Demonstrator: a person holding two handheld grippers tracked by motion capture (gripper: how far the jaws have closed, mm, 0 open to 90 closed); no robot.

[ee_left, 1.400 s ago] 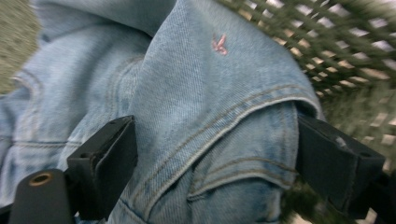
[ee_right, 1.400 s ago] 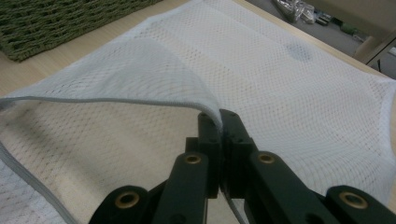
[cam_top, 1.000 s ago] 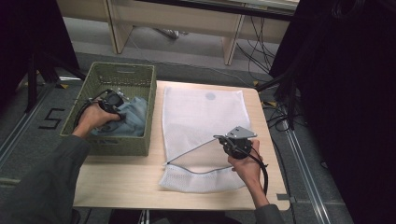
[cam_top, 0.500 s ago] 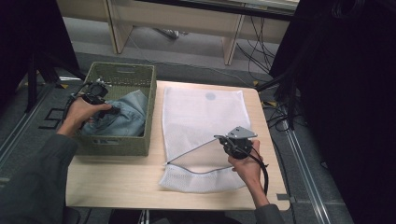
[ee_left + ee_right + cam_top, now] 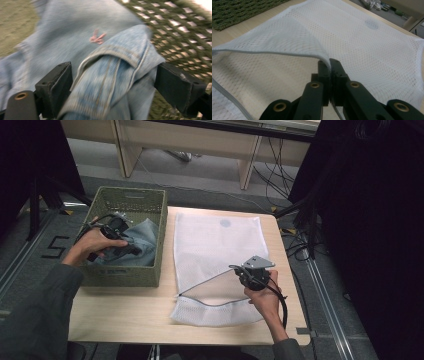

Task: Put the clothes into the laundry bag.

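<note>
The upper lip of the mesh bag [image 5: 372, 47] is pinched by the right gripper [image 5: 329, 65], jaws together on its edge, and the mouth is held open on the table [image 5: 120, 315]. Inside the basket [image 5: 134, 202], the left gripper [image 5: 113, 82] is spread around a fold of the jeans [image 5: 75, 32], not clamped. If closed on so thin a fold, the denim may be dropped; the thin lip may also be lost.

Wooden table [image 5: 125, 315]: basket [image 5: 150, 245], mesh bag [image 5: 220, 245]

readable text: numeral "5" | on: floor [image 5: 30, 251] left of green basket [image 5: 131, 205]
</note>
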